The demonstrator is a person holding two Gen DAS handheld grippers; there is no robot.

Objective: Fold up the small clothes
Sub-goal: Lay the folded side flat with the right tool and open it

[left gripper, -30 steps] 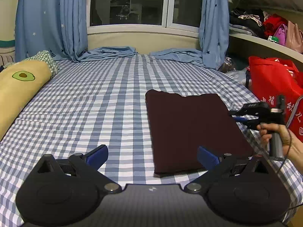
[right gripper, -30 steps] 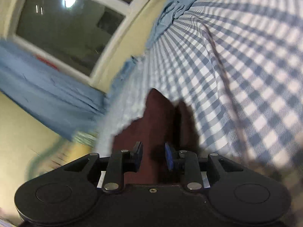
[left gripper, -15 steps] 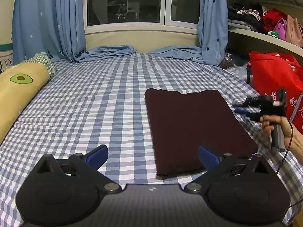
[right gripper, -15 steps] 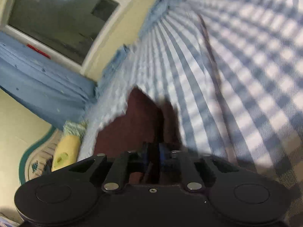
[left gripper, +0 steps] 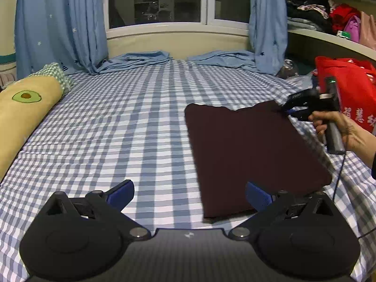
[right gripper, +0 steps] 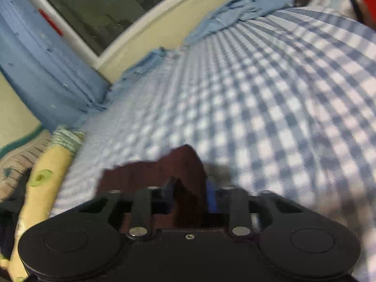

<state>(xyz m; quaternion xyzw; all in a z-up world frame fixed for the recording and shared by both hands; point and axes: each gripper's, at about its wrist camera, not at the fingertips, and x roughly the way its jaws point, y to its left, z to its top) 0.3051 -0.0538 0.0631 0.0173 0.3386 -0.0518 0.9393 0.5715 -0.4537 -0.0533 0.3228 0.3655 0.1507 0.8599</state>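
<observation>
Checked bedsheet [left gripper: 141,127], right gripper [right gripper: 188,192] closing on maroon cloth [left gripper: 246,145]

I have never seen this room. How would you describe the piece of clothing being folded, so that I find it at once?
Look at the bed with the blue and white checked sheet under the window. On its right half lies the dark maroon garment, folded to a flat rectangle, its far right corner between the closing jaws of the right gripper. It is the only dark, plain cloth there; the yellow avocado pillow lies far left.

Black claw [left gripper: 189,193], blue pads [left gripper: 122,191], silver screws, thin cable.
</observation>
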